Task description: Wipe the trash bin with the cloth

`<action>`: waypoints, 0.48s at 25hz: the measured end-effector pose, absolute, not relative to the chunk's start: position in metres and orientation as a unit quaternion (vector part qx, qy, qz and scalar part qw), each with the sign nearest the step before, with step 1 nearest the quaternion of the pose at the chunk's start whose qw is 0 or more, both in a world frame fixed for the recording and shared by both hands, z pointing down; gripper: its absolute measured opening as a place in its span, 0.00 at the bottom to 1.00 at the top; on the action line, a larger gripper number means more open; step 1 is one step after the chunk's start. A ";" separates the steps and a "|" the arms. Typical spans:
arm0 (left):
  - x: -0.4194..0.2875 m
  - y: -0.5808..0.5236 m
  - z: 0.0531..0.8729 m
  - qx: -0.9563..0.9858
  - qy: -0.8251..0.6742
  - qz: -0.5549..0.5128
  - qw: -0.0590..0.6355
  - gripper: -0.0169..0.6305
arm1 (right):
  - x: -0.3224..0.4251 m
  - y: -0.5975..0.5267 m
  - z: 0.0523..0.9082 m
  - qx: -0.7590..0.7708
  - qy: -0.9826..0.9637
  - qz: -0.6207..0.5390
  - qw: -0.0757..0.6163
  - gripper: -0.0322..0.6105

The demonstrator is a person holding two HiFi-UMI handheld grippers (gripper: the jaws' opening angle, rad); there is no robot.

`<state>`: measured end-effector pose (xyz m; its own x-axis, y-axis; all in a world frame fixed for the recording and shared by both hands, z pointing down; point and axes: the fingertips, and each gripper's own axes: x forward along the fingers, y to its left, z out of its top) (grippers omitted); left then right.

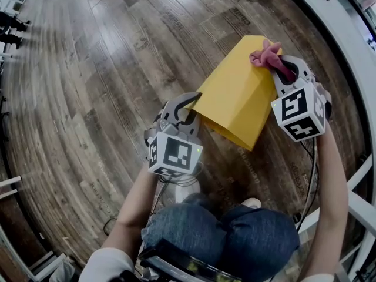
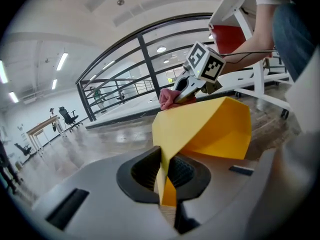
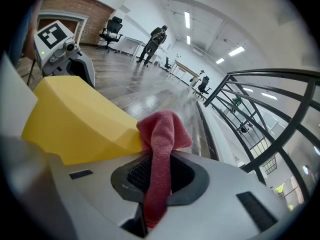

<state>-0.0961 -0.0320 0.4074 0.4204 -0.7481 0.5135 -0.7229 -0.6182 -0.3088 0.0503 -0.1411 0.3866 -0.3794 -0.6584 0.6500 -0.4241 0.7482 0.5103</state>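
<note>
**One Gripper Held the Bin, the Other Rubbed It**

The yellow trash bin was tipped on its side just in front of the person's knees. It looked to be lifted off the wooden floor. Its open mouth faced back toward the person, and its closed bottom pointed away.

The left gripper was pinched tight on the thin rim of the bin, at a corner of the mouth. In the left gripper view, the yellow edge ran right down between the two dark pads. I think it held there so the bin would not slide or spin while it was rubbed. That grip also turned one outside wall up, where the cloth could reach it.

The right gripper was squeezed on the pink cloth. A fold of cloth stuck out past the jaws in a soft bump, and the rest hung down between the pads. The bump touched the bin at its far end, near the closed bottom. Letting some cloth poke out seemed smart, because soft cloth met the bin and the hard jaws did not.

The two grippers sat at opposite ends of the bin, one near and one far, so they had room and did not bump. Most of the yellow wall lay between the cloth and the rim, so there looked to be plenty left to wipe.
</note>
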 end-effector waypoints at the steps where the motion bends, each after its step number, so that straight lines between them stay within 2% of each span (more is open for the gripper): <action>1: -0.093 -0.034 0.401 -0.841 0.432 -0.324 0.027 0.05 | 0.052 -0.139 0.382 0.338 -0.825 -0.121 0.437 0.13; 5: -0.078 -0.045 0.373 -0.836 0.401 -0.367 0.072 0.05 | 0.059 -0.127 0.363 0.356 -0.839 -0.086 0.402 0.13; 12: -0.048 -0.062 0.327 -0.839 0.294 -0.434 0.147 0.05 | 0.063 -0.101 0.353 0.343 -0.855 -0.040 0.386 0.13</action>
<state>-0.0482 -0.0617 0.3268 0.4504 -0.6209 0.6415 -0.3667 -0.7838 -0.5012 0.0630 -0.1013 0.3528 -0.4658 -0.6181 0.6333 -0.5564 0.7610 0.3335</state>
